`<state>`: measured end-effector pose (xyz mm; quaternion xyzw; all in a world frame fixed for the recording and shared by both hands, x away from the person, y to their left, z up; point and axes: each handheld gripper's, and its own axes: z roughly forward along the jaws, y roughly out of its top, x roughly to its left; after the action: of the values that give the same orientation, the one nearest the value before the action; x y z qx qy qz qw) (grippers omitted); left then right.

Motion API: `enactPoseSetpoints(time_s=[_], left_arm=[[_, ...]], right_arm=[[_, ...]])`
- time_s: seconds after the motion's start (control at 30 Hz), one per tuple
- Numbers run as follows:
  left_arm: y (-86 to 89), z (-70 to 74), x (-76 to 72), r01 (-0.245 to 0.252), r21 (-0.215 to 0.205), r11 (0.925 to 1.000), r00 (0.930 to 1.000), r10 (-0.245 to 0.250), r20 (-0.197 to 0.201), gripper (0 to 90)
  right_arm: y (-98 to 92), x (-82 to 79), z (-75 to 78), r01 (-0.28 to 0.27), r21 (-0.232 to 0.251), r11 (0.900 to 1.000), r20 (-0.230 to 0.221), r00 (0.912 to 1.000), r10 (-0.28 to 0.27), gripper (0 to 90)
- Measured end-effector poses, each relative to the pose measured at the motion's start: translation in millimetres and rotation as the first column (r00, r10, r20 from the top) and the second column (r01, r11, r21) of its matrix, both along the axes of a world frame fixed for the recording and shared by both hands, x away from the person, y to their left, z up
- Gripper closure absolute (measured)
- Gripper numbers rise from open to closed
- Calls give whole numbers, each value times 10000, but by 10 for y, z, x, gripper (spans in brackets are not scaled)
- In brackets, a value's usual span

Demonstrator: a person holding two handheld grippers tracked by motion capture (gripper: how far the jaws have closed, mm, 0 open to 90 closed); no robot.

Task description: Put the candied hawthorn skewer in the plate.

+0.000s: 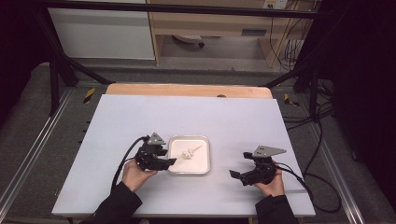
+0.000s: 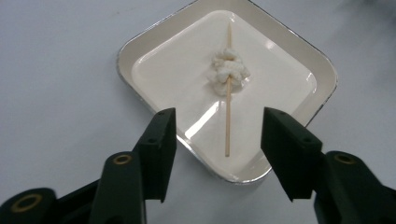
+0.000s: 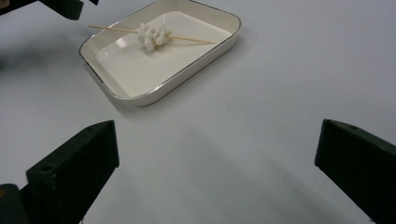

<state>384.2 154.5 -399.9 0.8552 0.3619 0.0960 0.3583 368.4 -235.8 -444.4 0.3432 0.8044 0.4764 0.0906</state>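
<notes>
Viewing the white counter [image 1: 140, 116] before a wooden shelf [image 1: 210, 21], we see both grippers' fingers [image 2: 159, 149] spread wide, empty, flanking the tray [image 1: 204, 154].

Both forearms wear dark sleeves [image 1: 116, 203]. Each hand carries a black two-jaw gripper, the left gripper [image 2: 218, 140] showing brass-ringed screw holes on blocky matte jaws. The right gripper [image 1: 239, 176] carries a grey three-cornered plate [image 1: 268, 150] and trails a black cable [image 1: 303, 182].

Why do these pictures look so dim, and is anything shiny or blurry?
High view: dark surroundings, only the table lit. Left gripper view: bright glare patches on the glossy tray, near jaws soft. Right gripper view: faint shadow beside the tray, jaws blurred.
</notes>
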Motion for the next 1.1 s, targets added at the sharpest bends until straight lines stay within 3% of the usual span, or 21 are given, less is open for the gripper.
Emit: enactPoseSetpoints(time_s=[0.17,0.37,0.47,0.83,1.1], left_arm=[[223,-20,-84,-59,-304,9995,9998,64,176,348],[463,-131,-190,-466,6,9989,9971,465,605,188],[593,-192,-233,-690,-95,9976,9957,694,614,147],[1033,-346,-365,-1164,-820,9898,9893,1228,782,113],[1137,-396,-455,-1020,-978,9900,9869,1131,1153,113]], right_arm=[[-14,0,4,41,2,10000,-25,10000,-40,4],[-23,-1,4,90,-21,10000,-82,9999,-90,4],[-22,1,-3,92,-91,9999,-127,9999,-94,4],[-17,0,-32,97,-313,9995,-349,9993,-108,3],[-61,-21,-72,225,-298,9993,-440,9988,-237,3]])
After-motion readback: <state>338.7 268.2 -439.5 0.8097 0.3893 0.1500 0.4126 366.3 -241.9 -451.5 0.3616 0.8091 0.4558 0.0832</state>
